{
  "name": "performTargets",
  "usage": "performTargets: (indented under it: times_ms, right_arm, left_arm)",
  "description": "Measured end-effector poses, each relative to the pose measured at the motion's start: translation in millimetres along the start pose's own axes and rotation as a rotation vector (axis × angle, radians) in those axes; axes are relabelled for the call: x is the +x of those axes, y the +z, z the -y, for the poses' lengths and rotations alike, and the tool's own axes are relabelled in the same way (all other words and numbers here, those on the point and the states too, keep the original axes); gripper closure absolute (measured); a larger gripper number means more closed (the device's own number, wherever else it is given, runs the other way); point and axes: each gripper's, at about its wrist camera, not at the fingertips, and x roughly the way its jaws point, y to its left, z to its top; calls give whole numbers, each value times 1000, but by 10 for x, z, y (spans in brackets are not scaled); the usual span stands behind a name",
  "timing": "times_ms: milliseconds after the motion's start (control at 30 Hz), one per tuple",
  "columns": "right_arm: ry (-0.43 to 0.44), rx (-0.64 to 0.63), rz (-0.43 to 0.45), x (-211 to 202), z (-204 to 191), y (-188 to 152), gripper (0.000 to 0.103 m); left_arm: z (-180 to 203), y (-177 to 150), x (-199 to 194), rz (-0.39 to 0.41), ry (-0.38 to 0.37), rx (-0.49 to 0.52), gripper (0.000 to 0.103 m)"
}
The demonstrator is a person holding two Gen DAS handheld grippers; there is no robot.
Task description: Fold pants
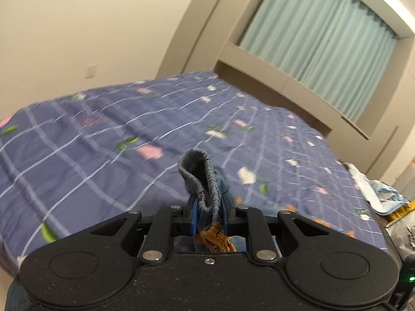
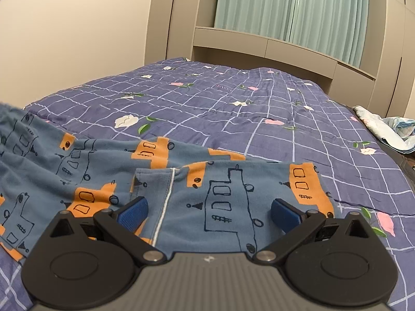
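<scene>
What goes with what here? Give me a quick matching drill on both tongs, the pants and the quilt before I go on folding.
Things:
1. left tongs
2. right tongs
3. pants
4. quilt

States:
A. purple, white grid, flower print
B. open, pads apart above the fabric
C. blue with orange vehicle print, spread on the bed
D. shut on the gathered waistband

Pairs: 1-D, 2-B, 3-C, 4-A
</scene>
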Motion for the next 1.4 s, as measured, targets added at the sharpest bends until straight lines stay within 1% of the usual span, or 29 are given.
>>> performTargets:
  times_ms: [233,400,533,700,833,933,1000,1067,1100,1167,1200,1267,1300,1333,1367,1400]
  right_arm:
    - [18,19,20,-68,55,43,0]
    - [-3,7,43,-194,182,86,0]
    - [-54,17,55,-321,423,69,0]
    - [-124,69,62,-514,857,-55,0]
    - [-199,91,58,-659,1182,-222,0]
    - [-248,117,46,-755,1407,-349,0]
    - [-274,136,34,-807,1533,-433,0]
    - [-293,153,20,-831,1628,-510,0]
    - [-298,159,14,-835,1658,-535,0]
    - [-306,164,4,-844,1700,-591,0]
    - [-309,166,2,-858,1698,-608,0]
    - [-311,173,-2,-872,1700,-647,0]
    - [-310,175,-3,-878,1704,-657,0]
    - [-309,176,-5,-873,1697,-662,0]
    - [-308,174,-6,-862,1697,-658,0]
    - [-308,173,-5,-859,1685,-657,0]
  left_arm:
    - [473,104,-33,8,-100,93,84]
    - [930,144,-25,1,-192,165,84]
    - [1364,100,26,-30,-274,233,84]
    - [1902,-111,153,-82,-363,341,84]
    - [2278,-317,347,-122,-415,373,85]
    - [2534,-504,497,-153,-449,399,85]
    - [2693,-679,624,-174,-449,445,85]
    - [2784,-869,808,-214,-433,481,84]
    - [2801,-946,899,-246,-428,482,84]
    - [2783,-1022,1040,-301,-440,445,81]
    - [2761,-1047,1064,-311,-449,424,80]
    - [2740,-1072,1053,-302,-459,417,79]
    - [2729,-1073,1045,-302,-467,417,77]
    - [2716,-1067,1035,-307,-478,413,65]
    - [2692,-1048,1017,-312,-491,401,51]
    - [2665,-1021,986,-311,-499,385,43]
